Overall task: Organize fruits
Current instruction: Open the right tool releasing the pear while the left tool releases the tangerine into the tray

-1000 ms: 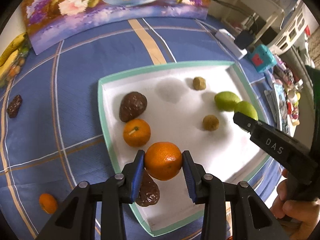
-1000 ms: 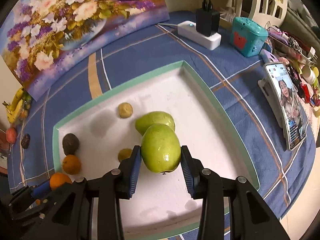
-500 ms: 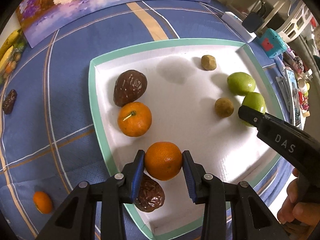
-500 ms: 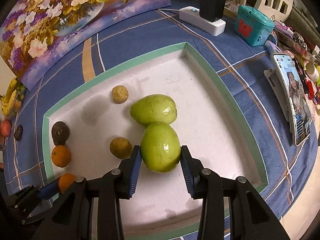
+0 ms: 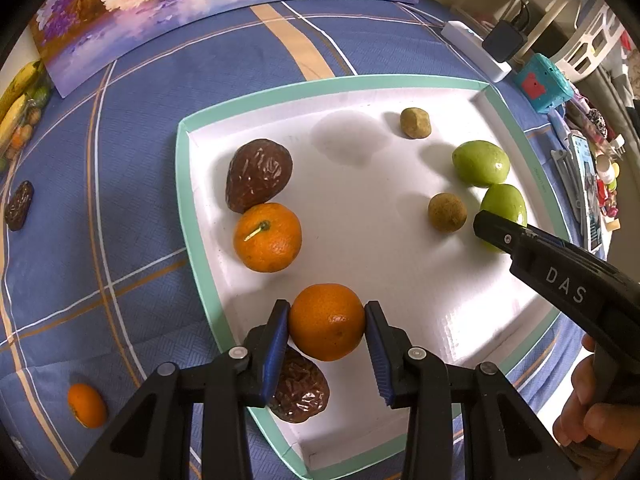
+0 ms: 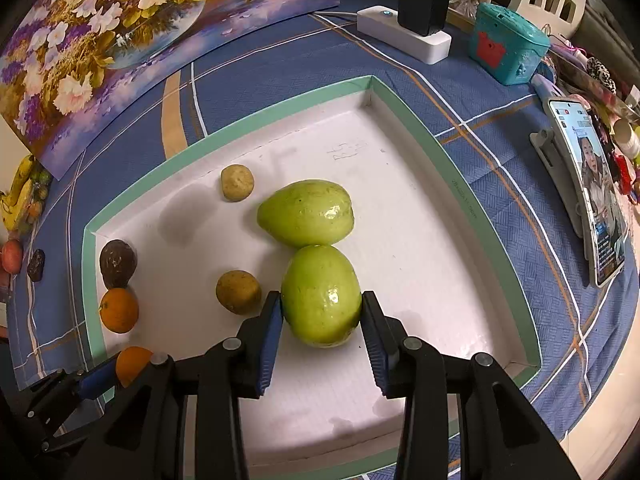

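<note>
Both tongs grip fruit over the white tray (image 6: 460, 184) on the blue-clothed worktop (image 6: 500, 128): right tongs (image 6: 322, 326) pinch a green guava (image 6: 321, 294) touching a second guava (image 6: 306, 213) mid-tray; left tongs (image 5: 326, 334) pinch an orange (image 5: 326, 321) near the tray's left edge, above a wrinkled brown fruit (image 5: 300, 392).

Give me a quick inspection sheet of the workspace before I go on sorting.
Surface: blue plaid cloth under a white tray with a green rim.
Job's things: in tray, two green fruits, two oranges, two brown wrinkled fruits, two small tan ones; small orange and dark fruit on the cloth.
Clutter: teal box, phone on stand.
Grippers: left gripper shut on orange; right gripper shut on green fruit.
Cables: power strip with a charger, leads running off.
Surroundings: flower painting, bananas.
</note>
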The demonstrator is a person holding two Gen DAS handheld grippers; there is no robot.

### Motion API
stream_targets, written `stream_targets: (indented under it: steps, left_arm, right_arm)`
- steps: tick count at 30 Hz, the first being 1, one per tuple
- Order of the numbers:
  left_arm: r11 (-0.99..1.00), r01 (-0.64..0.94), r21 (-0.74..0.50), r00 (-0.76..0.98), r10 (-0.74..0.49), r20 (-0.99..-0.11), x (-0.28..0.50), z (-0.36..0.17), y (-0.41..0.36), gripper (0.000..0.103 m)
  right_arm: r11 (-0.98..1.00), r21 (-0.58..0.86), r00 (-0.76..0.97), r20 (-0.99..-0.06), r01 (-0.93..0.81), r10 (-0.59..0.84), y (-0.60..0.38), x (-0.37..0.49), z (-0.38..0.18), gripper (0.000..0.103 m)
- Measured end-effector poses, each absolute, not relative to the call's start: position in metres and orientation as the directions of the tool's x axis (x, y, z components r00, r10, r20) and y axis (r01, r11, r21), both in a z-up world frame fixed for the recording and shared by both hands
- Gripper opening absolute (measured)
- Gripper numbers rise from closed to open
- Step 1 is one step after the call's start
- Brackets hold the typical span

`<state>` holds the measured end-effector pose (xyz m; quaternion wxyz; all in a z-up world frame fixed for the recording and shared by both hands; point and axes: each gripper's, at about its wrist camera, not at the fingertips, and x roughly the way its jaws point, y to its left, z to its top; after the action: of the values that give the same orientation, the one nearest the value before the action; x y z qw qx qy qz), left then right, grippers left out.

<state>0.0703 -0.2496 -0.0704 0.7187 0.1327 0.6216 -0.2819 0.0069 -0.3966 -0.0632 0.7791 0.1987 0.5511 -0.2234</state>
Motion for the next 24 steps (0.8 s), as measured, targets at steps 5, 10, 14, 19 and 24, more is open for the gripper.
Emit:
stream_targets:
  steps: [5, 10, 14, 19, 24]
  left_arm:
    - [0.805, 0.572, -0.158, 0.067, -0.238, -0.969, 0.07, -0.071, -0.251, 0.041]
    - [0.797, 0.582, -0.164, 0.066, -0.247, -0.967, 0.071, -0.067, -0.249, 0.041]
    - [0.797, 0.58, -0.167, 0.073, -0.255, -0.964, 0.072, -0.062, -0.247, 0.041]
    - [0.799, 0.574, -0.179, 0.093, -0.281, -0.955, 0.073, -0.049, -0.239, 0.041]
    - [0.807, 0.554, -0.203, 0.122, -0.32, -0.939, 0.078, -0.032, -0.228, 0.041]
  right_arm:
    - [0.821, 0.063, 0.292, -0.948, 0.567, -0.129, -0.396, 0.007, -0.063, 0.041]
    - [0.82, 0.062, 0.29, -0.948, 0.569, -0.13, -0.396, 0.008, -0.064, 0.041]
    - [0.817, 0.072, 0.305, -0.943, 0.573, -0.131, -0.397, 0.008, -0.061, 0.041]
    - [0.814, 0.063, 0.339, -0.926, 0.577, -0.168, -0.397, 0.008, -0.048, 0.047]
    - [0.813, 0.084, 0.403, -0.895, 0.576, -0.193, -0.396, 0.005, -0.03, 0.047]
